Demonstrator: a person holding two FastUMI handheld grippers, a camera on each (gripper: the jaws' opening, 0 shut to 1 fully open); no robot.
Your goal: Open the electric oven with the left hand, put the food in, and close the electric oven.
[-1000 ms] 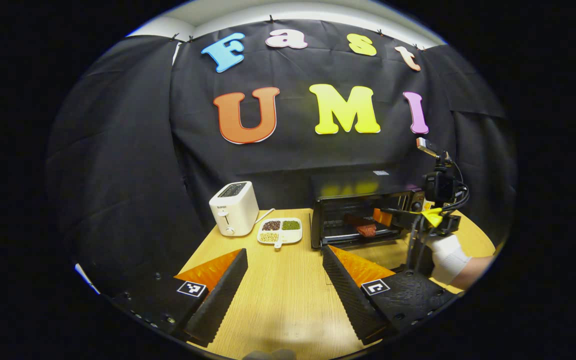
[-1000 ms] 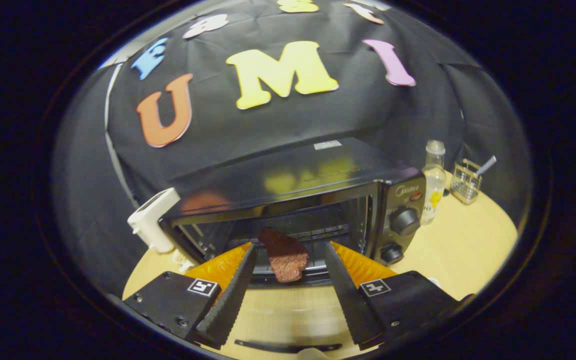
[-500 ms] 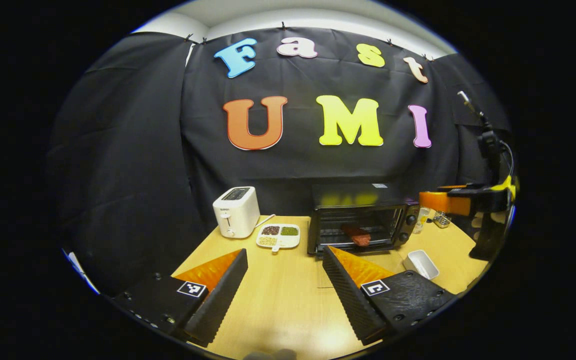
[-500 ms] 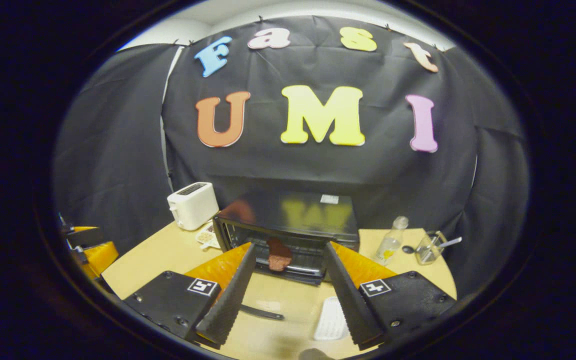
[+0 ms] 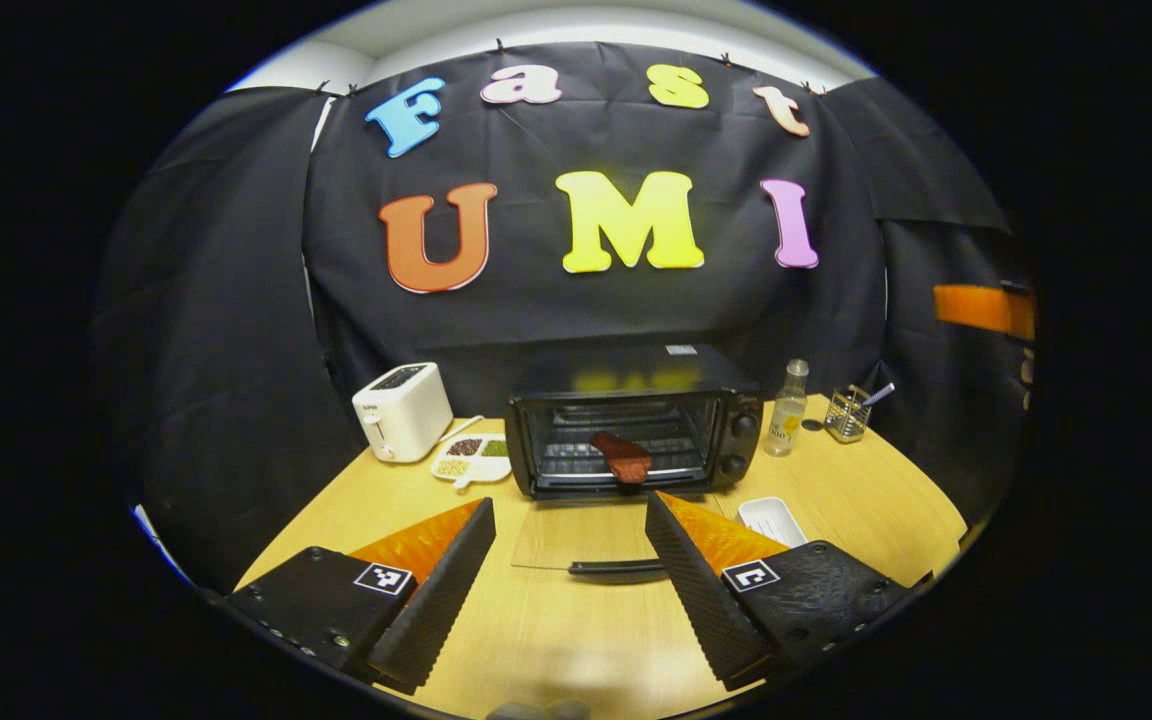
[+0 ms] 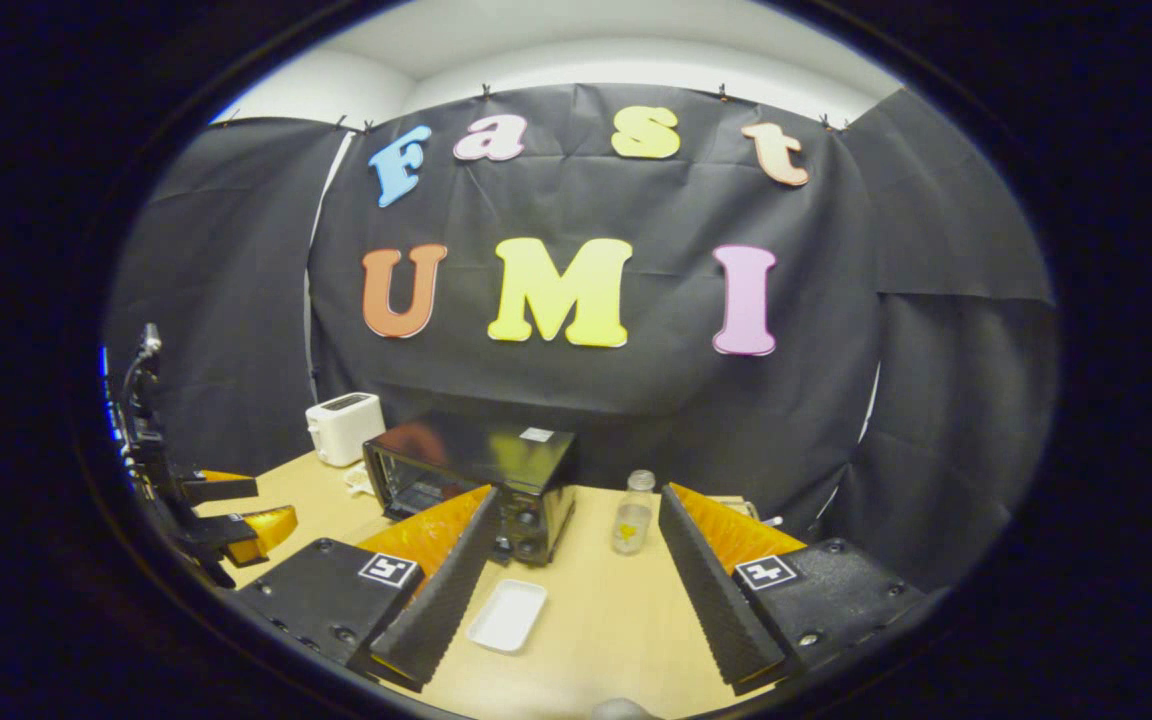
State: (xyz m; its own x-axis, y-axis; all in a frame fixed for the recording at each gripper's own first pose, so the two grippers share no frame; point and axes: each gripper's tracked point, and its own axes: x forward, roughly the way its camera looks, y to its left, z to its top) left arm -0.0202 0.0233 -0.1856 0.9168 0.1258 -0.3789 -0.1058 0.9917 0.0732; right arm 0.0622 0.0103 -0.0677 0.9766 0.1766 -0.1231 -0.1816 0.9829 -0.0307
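I see the food (image 5: 622,457) on the rack inside the electric oven (image 5: 636,420), door (image 5: 586,535) down; my left gripper (image 5: 570,540) and right gripper (image 6: 572,530) are both spread, empty, well back from it.

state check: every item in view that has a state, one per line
electric oven: door folded down flat, open
food: on the oven rack, front end overhanging the opening
white tray: empty
bottle: upright, capped
left gripper: open, empty
right gripper: open, empty
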